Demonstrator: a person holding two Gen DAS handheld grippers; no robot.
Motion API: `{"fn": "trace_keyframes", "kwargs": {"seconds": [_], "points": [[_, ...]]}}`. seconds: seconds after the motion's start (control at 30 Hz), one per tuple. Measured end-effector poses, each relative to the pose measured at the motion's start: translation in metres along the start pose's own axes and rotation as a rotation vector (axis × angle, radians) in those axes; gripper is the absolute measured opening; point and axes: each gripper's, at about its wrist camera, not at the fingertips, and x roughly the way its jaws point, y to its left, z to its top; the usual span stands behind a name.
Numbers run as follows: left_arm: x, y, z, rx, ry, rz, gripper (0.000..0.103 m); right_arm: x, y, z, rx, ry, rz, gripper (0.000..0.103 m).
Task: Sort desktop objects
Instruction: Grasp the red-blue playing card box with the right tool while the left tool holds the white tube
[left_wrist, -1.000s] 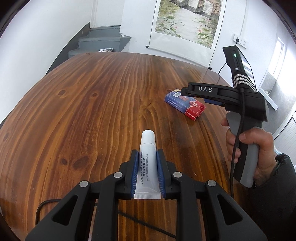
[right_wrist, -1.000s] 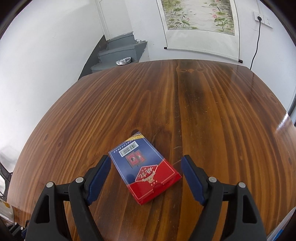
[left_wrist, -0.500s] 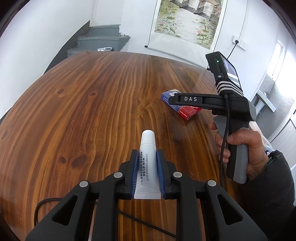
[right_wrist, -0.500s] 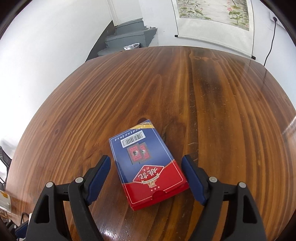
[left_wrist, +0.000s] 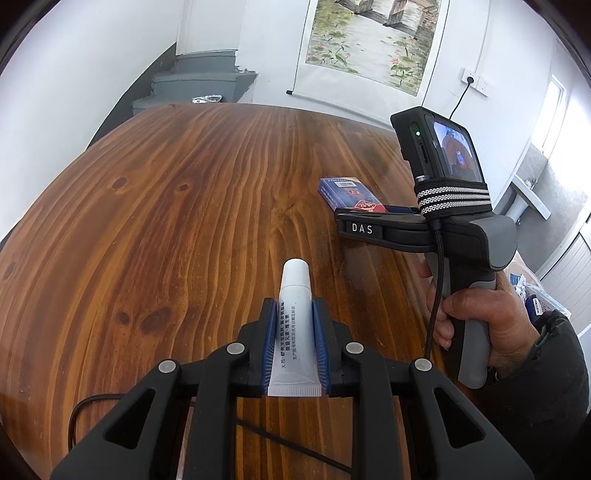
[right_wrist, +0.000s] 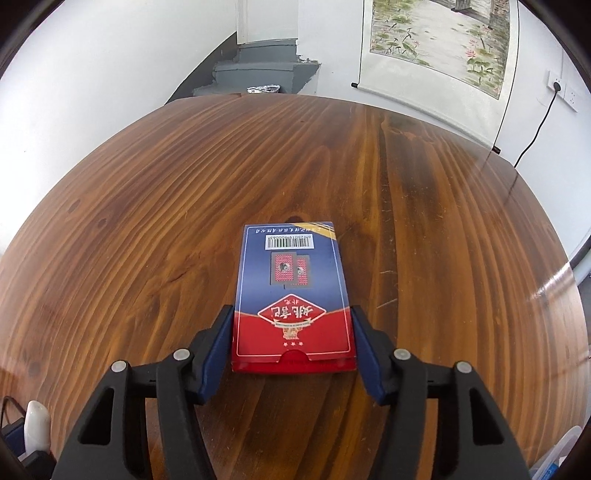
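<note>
Wooden table (right_wrist: 147, 221): right gripper (right_wrist: 291, 332) jaws, just closing, flank the card box (right_wrist: 291, 280); square them before pressing. Left gripper (left_wrist: 293, 343) clamps tube (left_wrist: 293, 325).

A white tube (left_wrist: 294, 325) with blue print is held cap-forward above the wooden table. A blue-and-red playing-card box (right_wrist: 291, 291) lies flat, barcode end farthest.

Bare wooden table (right_wrist: 184, 206) lies open all round; only the card box (right_wrist: 291, 295) interrupts it.
</note>
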Motion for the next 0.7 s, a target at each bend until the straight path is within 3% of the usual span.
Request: {"fn": "trace_keyframes", "kwargs": {"seconds": [0.7], "points": [[-0.011, -0.013, -0.005, 0.038, -0.024, -0.028, 0.022, -0.083, -0.010, -0.038, 0.125, -0.155, 0.002, 0.065]]}}
